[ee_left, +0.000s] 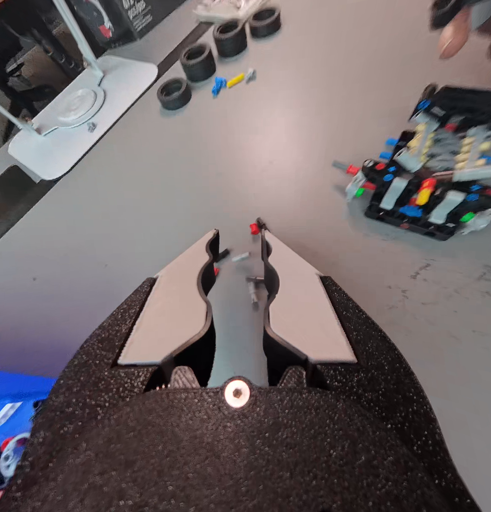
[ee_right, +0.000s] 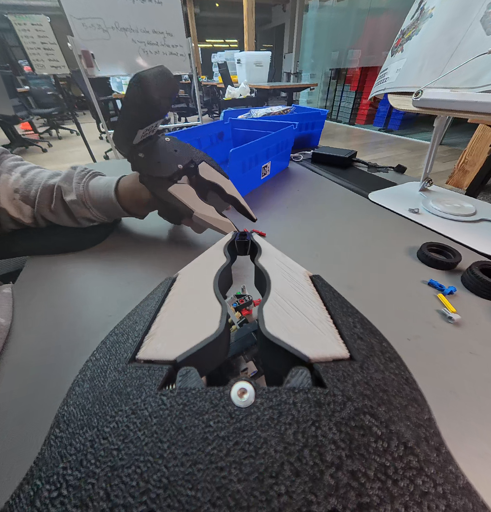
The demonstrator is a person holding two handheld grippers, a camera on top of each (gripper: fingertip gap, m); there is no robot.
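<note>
Right wrist view: right gripper (ee_right: 242, 240) clamps black brick (ee_right: 242, 241); left gripper (ee_left: 240, 231) parted, empty, small pins (ee_left: 241, 257) between.

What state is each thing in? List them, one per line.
left claw: open, empty, over small loose pieces
right claw: shut on black brick
tyres: lying flat, in a row
brick model: partly built, on table
blue bin: open-topped
</note>
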